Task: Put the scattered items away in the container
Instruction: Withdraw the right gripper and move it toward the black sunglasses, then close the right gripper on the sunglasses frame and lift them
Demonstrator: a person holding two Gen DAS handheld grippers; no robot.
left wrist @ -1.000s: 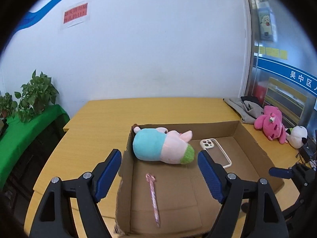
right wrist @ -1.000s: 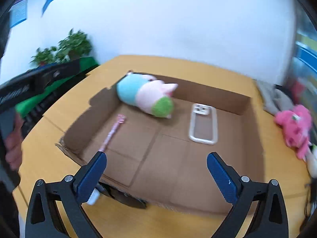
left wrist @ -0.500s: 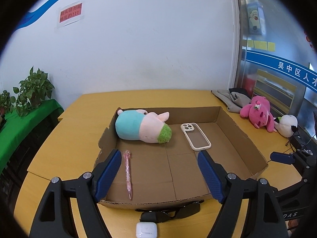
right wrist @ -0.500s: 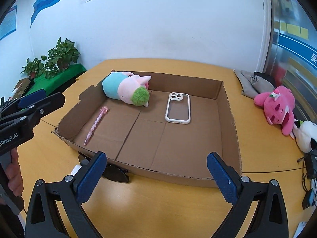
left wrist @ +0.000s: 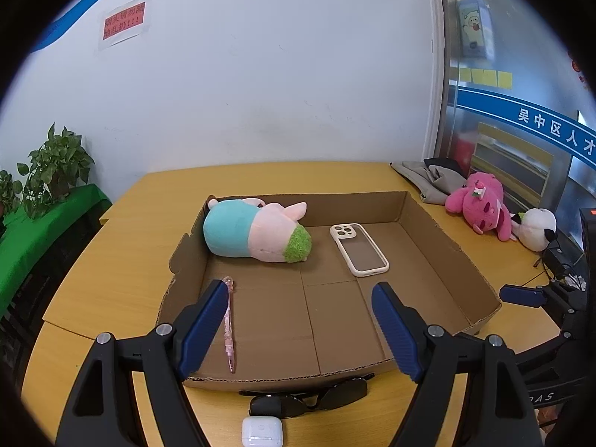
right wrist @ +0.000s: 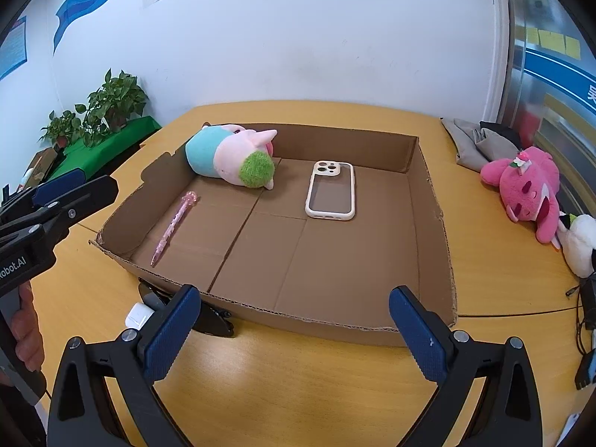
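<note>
A shallow cardboard box (left wrist: 452, 249) (right wrist: 434, 201) lies on the wooden table. Inside it are a blue, pink and green plush toy (left wrist: 257, 232) (right wrist: 231, 156), a white phone case (left wrist: 359, 249) (right wrist: 331, 190) and a pink pen (left wrist: 228, 320) (right wrist: 173, 223). Black sunglasses (left wrist: 313, 398) (right wrist: 212, 318) and a white earbud case (left wrist: 262, 432) (right wrist: 137, 314) lie on the table just outside the box's near wall. My left gripper (left wrist: 300, 327) is open and empty above the near wall. My right gripper (right wrist: 294, 329) is open and empty in front of the box.
A pink plush (left wrist: 480, 205) (right wrist: 525, 186), a white plush (left wrist: 536, 227) and a grey cloth (left wrist: 428, 178) lie on the table to the right of the box. Potted plants (right wrist: 108, 111) on a green cloth stand at the left. Cables (left wrist: 558, 268) lie at the right edge.
Both grippers have pulled back from the box towards the table's near edge. The sunglasses and earbud case have come into the left wrist view. Both grippers stayed open.
</note>
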